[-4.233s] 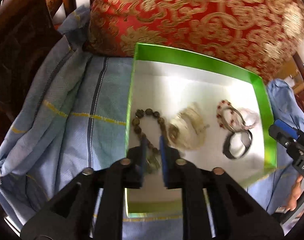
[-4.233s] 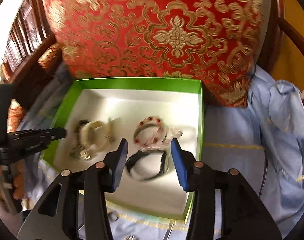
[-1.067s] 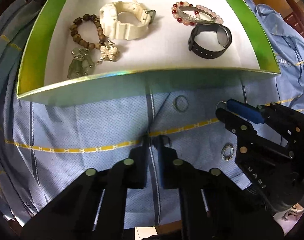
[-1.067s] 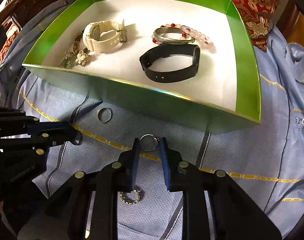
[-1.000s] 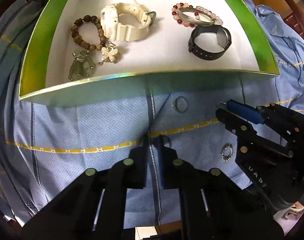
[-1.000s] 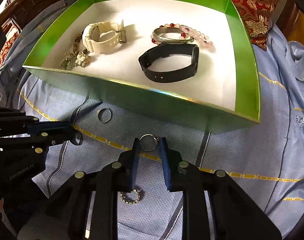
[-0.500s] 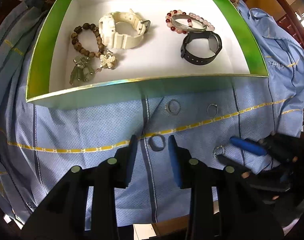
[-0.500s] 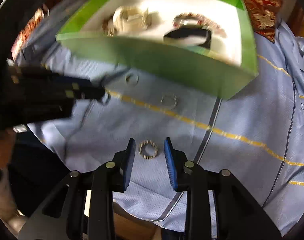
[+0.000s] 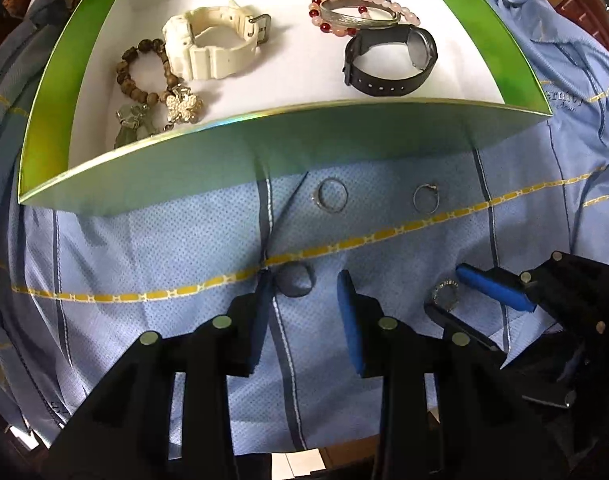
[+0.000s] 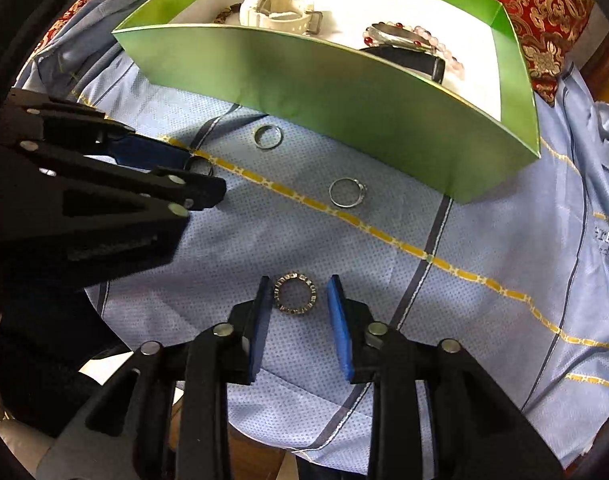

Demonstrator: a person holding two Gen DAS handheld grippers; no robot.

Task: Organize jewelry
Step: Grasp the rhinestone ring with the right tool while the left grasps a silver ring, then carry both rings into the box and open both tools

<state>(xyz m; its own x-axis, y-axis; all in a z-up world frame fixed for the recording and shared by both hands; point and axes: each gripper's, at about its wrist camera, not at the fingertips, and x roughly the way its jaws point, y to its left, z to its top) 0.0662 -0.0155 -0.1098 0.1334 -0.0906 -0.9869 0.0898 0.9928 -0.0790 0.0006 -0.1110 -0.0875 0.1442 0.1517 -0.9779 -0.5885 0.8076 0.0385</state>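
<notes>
rings are the open business now. a second ago the left gripper [image 9: 304, 280] is nearly shut over a plain ring [image 9: 294, 280]; its jaws have just been opening, and now they stand moderately apart with that ring flat on the blue cloth [image 9: 144, 248] between them, close to the left pad, nothing pinching it. so that ring is let go, not lifted.

a second ago the right gripper [image 10: 298, 296] brackets the stone-set ring [image 10: 346, 193], which now lies free on the cloth nearer the green box [image 10: 304, 76]. the gripper now sits over a studded ring [image 10: 295, 293], and its jaws have just been closing; they stand narrow on either side, a gap showing at each pad, so no grip yet.

a fourth ring [image 10: 268, 136] lies just before the box wall. inside the box the white watch [image 9: 212, 48], black watch [image 9: 390, 60], bead bracelets and bangle lie as they did a second ago.

my reading: all four rings are on the cloth, none boxed, and the right side looks set to pinch the studded one first.
</notes>
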